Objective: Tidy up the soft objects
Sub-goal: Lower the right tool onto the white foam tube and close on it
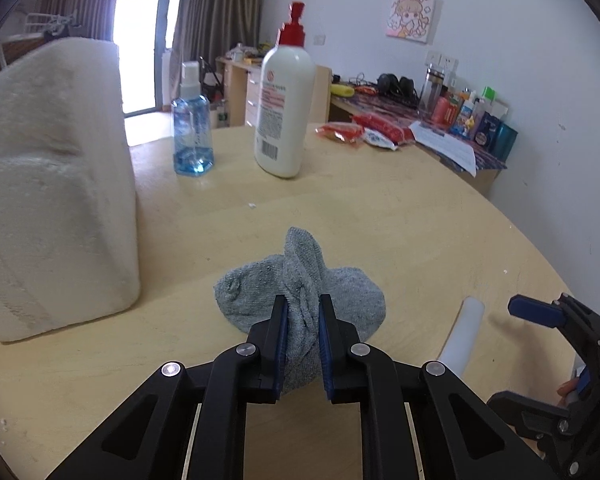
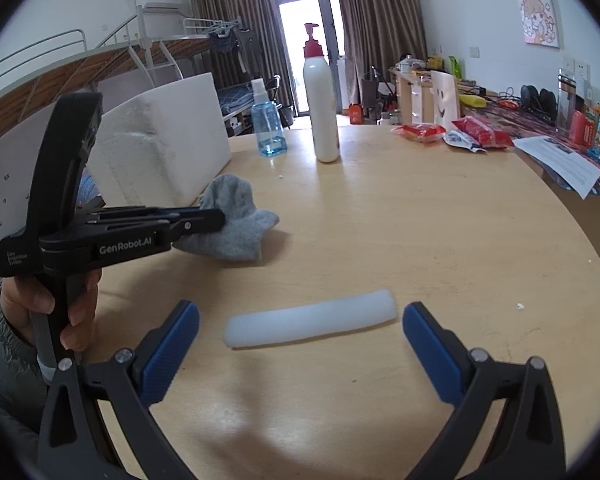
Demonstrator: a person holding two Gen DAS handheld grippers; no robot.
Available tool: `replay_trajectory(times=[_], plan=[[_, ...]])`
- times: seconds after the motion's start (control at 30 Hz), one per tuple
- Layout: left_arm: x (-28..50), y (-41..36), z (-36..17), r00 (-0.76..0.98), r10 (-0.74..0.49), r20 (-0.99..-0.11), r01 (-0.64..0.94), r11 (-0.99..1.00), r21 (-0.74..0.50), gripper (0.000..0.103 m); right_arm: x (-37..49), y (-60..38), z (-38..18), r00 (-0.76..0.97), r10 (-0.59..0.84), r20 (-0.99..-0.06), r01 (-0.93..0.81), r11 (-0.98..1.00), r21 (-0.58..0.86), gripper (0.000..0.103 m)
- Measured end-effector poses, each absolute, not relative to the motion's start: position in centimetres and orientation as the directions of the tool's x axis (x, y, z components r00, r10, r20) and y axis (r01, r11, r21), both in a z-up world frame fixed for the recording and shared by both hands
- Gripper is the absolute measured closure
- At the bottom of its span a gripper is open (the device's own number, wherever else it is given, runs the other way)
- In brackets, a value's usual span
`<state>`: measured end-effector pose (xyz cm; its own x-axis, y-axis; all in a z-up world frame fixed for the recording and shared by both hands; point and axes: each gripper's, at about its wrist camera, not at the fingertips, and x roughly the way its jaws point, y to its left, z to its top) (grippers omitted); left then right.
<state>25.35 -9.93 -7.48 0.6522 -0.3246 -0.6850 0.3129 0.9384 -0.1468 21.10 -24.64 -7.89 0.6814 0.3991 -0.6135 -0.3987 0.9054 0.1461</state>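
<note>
A: Pinching the grey sock (image 1: 300, 292) at a bunched ridge, the left tool (image 1: 302, 340) has its jaws nearly together, blue pads pressing the cloth from both sides.

B: Where does the sock sit?

A: On the tabletop (image 1: 400, 220), just beside the white foam block (image 1: 52, 184), on the side away from the window. It looks limp and light, so it should sag and trail; a hold on a thick fold, as here, seems safest.

B: And the right tool (image 2: 300, 320)?

A: Jaws spread wide, holding nothing. The white foam tube (image 2: 312, 324) lies crosswise between its fingertips, touching neither pad, farther from the foam block than the sock.

B: How would the tube handle?

A: Probably springy and light; gripping mid-length would keep it level.
</note>
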Motion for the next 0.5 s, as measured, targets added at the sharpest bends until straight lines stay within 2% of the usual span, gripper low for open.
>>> replay_trajectory(times=[0.23, 0.5], plan=[[24.6, -9.0, -6.8, 0.689, -0.311, -0.655, 0.301, 0.945, -0.132, 0.088, 20.7, -23.3, -7.8, 0.705, 0.319, -0.633, -0.313, 0.941, 0.127, 0.000], [23.4, -8.2, -6.4, 0.709, -0.322, -0.627, 0.319, 0.940, -0.122, 0.088, 20.8, -23.3, -8.3, 0.714, 0.241, -0.657, -0.159, 0.970, 0.182, 0.000]])
